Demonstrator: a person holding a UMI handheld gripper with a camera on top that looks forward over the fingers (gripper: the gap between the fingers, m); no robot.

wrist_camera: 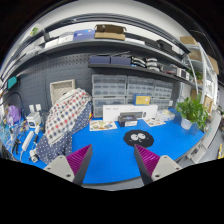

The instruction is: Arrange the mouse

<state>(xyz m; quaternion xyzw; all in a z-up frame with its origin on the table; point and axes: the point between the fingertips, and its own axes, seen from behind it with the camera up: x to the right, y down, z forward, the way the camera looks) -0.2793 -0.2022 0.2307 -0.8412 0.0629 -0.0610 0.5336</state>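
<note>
A small black, rounded thing with white marks on it (139, 137) lies on the blue table top (110, 150), beyond my right finger. I cannot tell whether it is the mouse or a pad. My gripper (113, 156) is open and empty, held above the blue surface near its front edge. Its magenta pads (82, 158) stand wide apart with only bare blue surface between them.
A checkered red, white and blue cloth thing (66, 115) stands at the left. A potted green plant (190, 110) stands at the right. White boxes and small items (125, 113) line the back of the table under shelves (110, 62).
</note>
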